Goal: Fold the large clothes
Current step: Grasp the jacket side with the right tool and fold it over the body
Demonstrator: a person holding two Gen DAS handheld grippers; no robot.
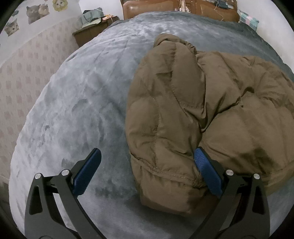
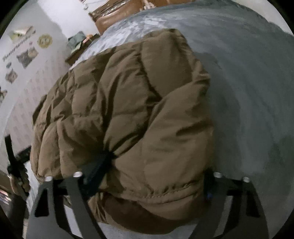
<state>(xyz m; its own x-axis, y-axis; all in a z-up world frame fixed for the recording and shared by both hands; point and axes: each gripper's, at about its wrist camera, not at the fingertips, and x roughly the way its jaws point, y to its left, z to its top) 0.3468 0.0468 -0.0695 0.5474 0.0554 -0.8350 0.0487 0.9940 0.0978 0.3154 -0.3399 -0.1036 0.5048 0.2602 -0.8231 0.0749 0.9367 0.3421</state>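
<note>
A brown puffer jacket lies bunched on a grey blanket. In the left wrist view my left gripper stands wide open over the jacket's near left corner. Its right pad presses against a fold, and its left pad hangs over bare blanket. In the right wrist view the jacket fills the whole gap of my right gripper. The left fingertip digs a pucker into the fabric. The right finger is mostly hidden behind the hem.
The grey blanket covers a bed with a brown headboard at the far end. A wooden nightstand with bags stands at the far left, beside a wall with cat stickers. Bare blanket lies left of the jacket.
</note>
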